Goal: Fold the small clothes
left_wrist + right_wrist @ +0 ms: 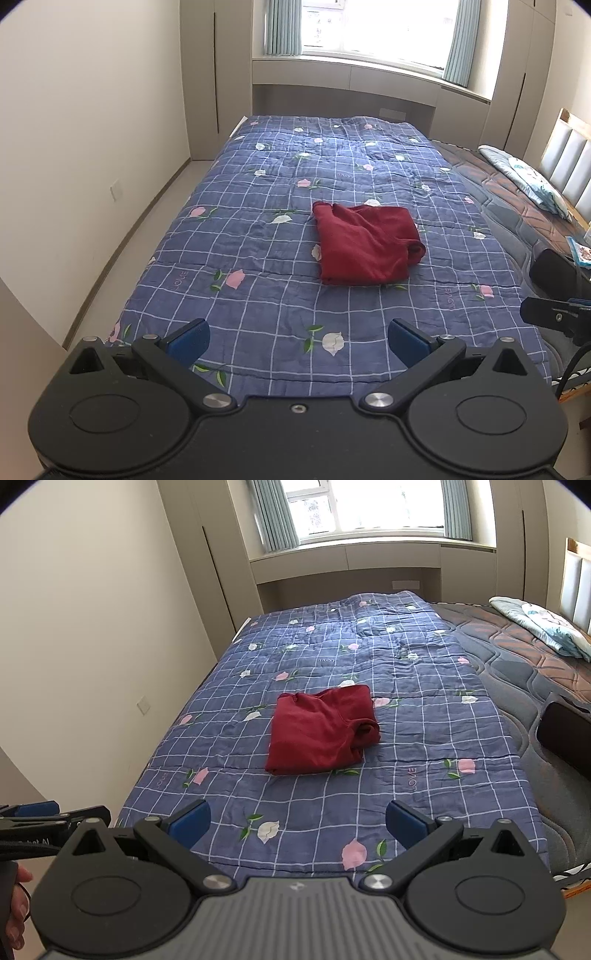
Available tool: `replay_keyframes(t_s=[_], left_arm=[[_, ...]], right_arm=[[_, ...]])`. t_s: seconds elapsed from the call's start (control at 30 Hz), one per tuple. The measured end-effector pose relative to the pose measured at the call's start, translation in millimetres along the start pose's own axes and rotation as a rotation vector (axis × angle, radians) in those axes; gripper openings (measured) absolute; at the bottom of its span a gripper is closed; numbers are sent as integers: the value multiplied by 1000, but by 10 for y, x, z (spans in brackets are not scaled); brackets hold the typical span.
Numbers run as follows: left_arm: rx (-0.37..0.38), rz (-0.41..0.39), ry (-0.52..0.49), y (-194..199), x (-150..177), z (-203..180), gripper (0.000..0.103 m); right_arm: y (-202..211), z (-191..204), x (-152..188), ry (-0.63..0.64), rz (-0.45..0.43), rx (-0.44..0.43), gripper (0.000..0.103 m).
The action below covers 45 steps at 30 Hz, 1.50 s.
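Note:
A dark red garment [364, 245] [321, 729] lies folded into a rough square in the middle of the blue checked quilt [258, 229] [424, 731], with a bunched fold at its right edge. My left gripper [298, 341] hovers open over the quilt's near edge, well short of the garment, nothing between its blue pads. My right gripper [297, 823] is likewise open and empty, held back from the garment. The left gripper also shows at the lower left edge of the right wrist view, and the right gripper at the right edge of the left wrist view.
The bed runs toward a window with curtains [369, 29]. A bare quilted mattress [517, 664] and a pillow [543, 627] lie to the right by the headboard. A cream wall [74, 147] and floor strip flank the left. A hand [16, 904] shows at lower left.

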State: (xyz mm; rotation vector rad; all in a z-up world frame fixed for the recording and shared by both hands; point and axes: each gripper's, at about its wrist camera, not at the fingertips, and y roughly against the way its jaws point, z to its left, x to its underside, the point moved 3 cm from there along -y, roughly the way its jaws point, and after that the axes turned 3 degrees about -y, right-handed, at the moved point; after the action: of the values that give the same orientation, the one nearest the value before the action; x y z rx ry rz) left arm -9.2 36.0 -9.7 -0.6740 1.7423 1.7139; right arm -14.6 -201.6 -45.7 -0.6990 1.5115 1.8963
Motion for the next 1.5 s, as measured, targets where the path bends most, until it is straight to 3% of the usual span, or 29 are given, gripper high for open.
replay_keyframes(t_s=[1.5], left_arm=[[12,7,-5,25,28,-18,102]], right_arm=[[104,-39,51,-18,3,2,103]])
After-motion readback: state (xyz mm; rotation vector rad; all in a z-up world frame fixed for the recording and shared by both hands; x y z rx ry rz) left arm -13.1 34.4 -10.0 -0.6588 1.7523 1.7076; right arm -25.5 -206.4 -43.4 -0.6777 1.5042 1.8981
